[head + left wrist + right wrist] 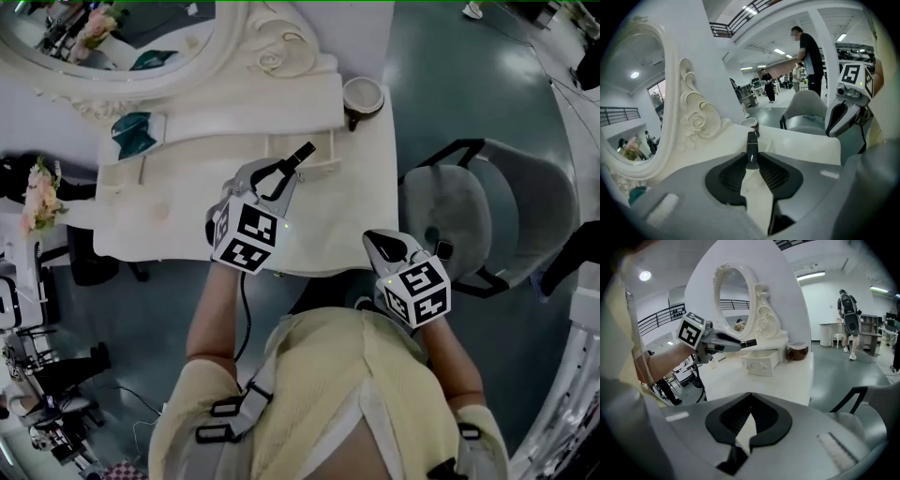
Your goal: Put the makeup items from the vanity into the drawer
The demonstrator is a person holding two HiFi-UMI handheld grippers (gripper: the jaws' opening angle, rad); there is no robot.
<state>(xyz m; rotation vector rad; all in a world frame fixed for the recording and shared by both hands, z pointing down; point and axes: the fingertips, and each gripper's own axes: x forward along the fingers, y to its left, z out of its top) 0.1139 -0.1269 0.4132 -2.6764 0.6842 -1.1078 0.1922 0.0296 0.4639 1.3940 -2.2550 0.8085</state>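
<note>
Presently the left gripper [284, 172] is pinching a black makeup tube [302, 153] endwise, likely light, rigid and slick; the right gripper [382, 246] is idling closed, empty.

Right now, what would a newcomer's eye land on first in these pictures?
The left gripper catches the eye first, held over the white vanity and clamped on a slim black tube near the small drawers. Behind it rises the ornate oval mirror, with a brown jar at the tabletop's back right corner. The right gripper hangs shut and empty by the front edge.
</note>
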